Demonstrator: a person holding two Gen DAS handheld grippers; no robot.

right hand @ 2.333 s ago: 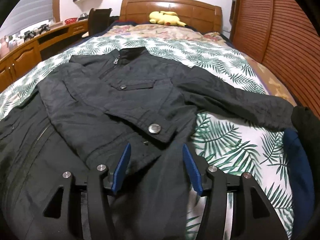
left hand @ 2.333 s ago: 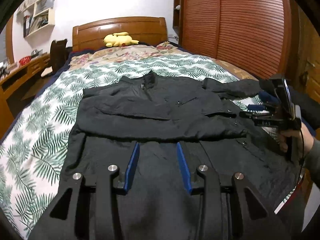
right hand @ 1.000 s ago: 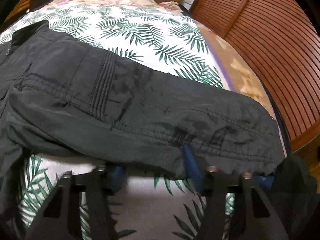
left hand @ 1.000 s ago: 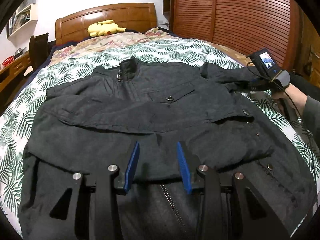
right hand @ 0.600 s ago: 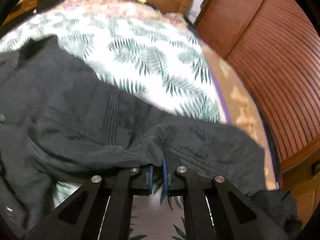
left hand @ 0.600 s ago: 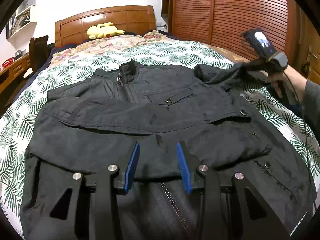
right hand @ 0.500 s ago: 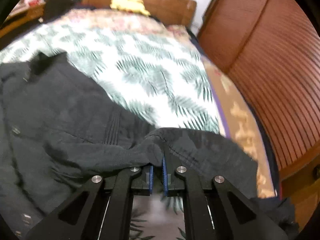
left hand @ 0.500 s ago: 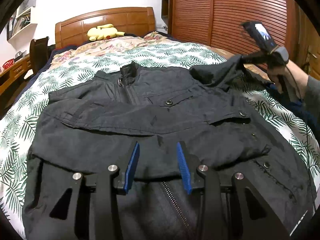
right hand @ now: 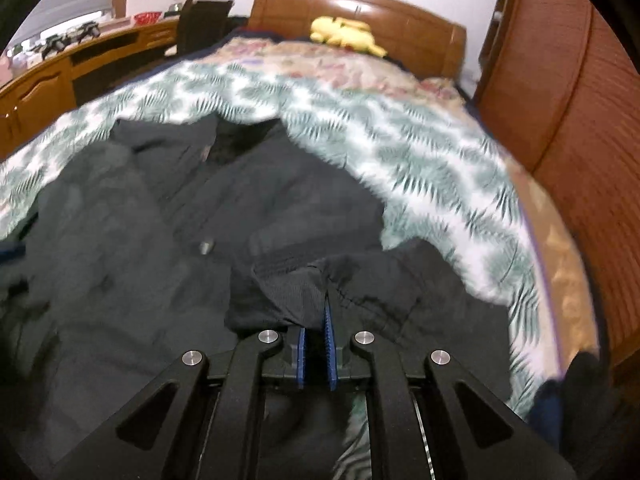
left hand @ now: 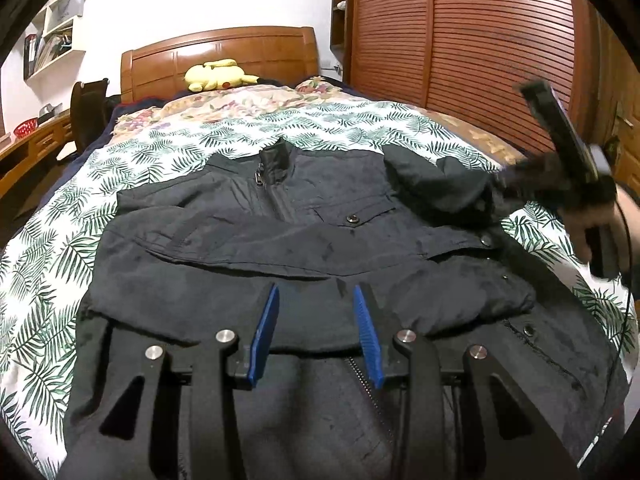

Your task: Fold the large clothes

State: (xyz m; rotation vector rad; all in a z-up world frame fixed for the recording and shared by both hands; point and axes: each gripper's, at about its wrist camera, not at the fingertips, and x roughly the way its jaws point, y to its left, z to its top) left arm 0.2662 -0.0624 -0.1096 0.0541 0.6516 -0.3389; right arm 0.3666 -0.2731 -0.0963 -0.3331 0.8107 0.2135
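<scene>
A black jacket (left hand: 304, 240) lies face up on the leaf-print bedspread (left hand: 52, 248), collar toward the headboard, its left sleeve folded across the chest. My left gripper (left hand: 316, 308) hovers open above the jacket's lower front by the zipper, with nothing between its blue pads. My right gripper (right hand: 320, 312) is shut on the cuff end of the jacket's right sleeve (right hand: 360, 276) and holds it lifted over the jacket body. In the left wrist view the right gripper (left hand: 508, 184) appears blurred at the right, with the sleeve (left hand: 436, 180) draped from it toward the chest.
A yellow plush toy (left hand: 216, 74) sits by the wooden headboard (left hand: 224, 52). A slatted wooden wardrobe (left hand: 480, 48) runs along the right of the bed. A desk (right hand: 60, 76) and dark chair (right hand: 204, 20) stand on the left. A dark garment (right hand: 576, 392) lies at the bed's right edge.
My right gripper closed on the sleeve cuff, lifted it off the bedspread and carried it left over the jacket. The left gripper stayed open over the lower front.
</scene>
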